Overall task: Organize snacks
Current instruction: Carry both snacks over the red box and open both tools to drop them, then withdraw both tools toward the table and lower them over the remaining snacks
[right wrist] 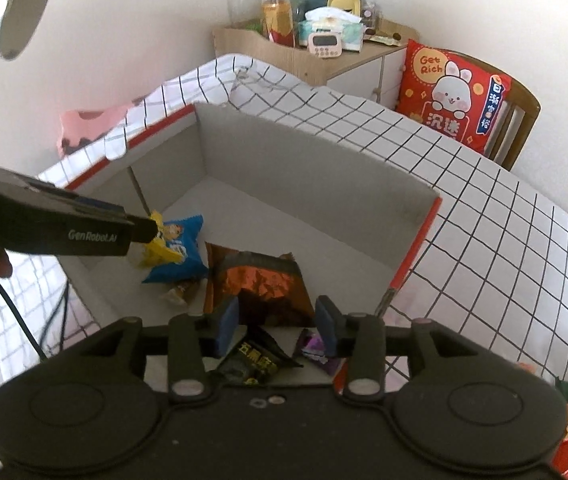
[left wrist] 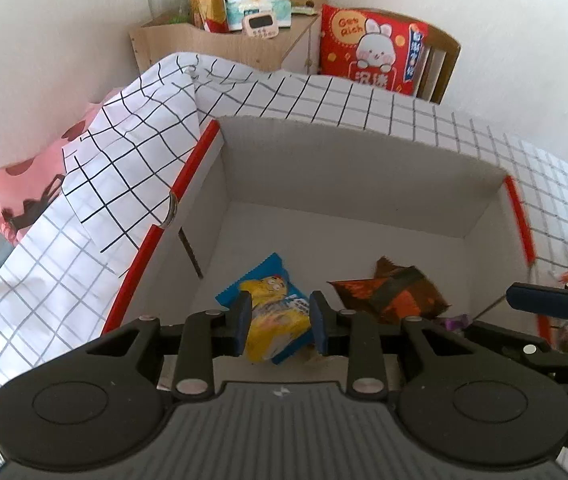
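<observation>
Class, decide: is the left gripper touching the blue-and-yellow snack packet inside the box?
Touching. In the right wrist view, the left gripper pinches the blue-and-yellow snack packet's yellow top edge, with no gap visible.

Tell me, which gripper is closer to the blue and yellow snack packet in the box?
Left. The left gripper has its fingers on either side of the blue and yellow packet. The right gripper hangs open farther off, over the orange-brown packet.

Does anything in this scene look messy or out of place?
Mostly the grid tablecloth: it is rumpled and folded over the cardboard box's far left corner, draping onto its red edge. Inside, the snack packets, like the blue-and-yellow one and the orange-brown one, lie jumbled at angles.
</observation>
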The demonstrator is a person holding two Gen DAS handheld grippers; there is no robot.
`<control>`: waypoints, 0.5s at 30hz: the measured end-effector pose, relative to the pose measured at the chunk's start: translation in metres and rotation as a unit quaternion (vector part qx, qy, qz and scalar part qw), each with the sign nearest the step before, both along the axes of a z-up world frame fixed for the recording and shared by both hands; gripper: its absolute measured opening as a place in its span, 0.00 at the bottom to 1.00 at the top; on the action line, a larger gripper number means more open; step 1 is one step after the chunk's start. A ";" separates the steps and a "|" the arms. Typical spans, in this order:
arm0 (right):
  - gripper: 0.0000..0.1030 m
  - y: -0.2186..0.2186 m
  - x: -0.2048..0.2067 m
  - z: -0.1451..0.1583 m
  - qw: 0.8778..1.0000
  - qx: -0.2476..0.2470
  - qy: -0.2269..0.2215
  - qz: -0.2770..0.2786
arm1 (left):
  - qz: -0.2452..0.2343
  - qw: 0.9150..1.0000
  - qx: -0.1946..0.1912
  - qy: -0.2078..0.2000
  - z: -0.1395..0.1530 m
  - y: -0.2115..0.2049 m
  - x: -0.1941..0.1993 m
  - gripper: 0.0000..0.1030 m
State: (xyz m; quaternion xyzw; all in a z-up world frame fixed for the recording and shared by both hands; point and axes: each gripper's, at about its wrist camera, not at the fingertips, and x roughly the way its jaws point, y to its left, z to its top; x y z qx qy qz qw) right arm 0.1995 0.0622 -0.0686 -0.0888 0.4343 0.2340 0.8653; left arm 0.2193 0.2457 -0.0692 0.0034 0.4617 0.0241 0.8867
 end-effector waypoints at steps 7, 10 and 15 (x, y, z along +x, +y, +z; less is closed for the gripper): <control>0.54 -0.012 -0.013 0.021 0.999 0.032 -0.013 -0.005 | -0.001 1.000 -0.004 -0.029 0.020 -0.008 -0.017 0.55; 0.58 -0.017 -0.019 0.030 0.999 0.042 -0.021 -0.006 | -0.006 0.999 -0.006 -0.038 0.029 -0.013 -0.025 0.55; 0.63 -0.030 -0.029 0.043 0.998 0.057 -0.033 -0.008 | -0.014 0.998 -0.011 -0.052 0.043 -0.023 -0.039 0.55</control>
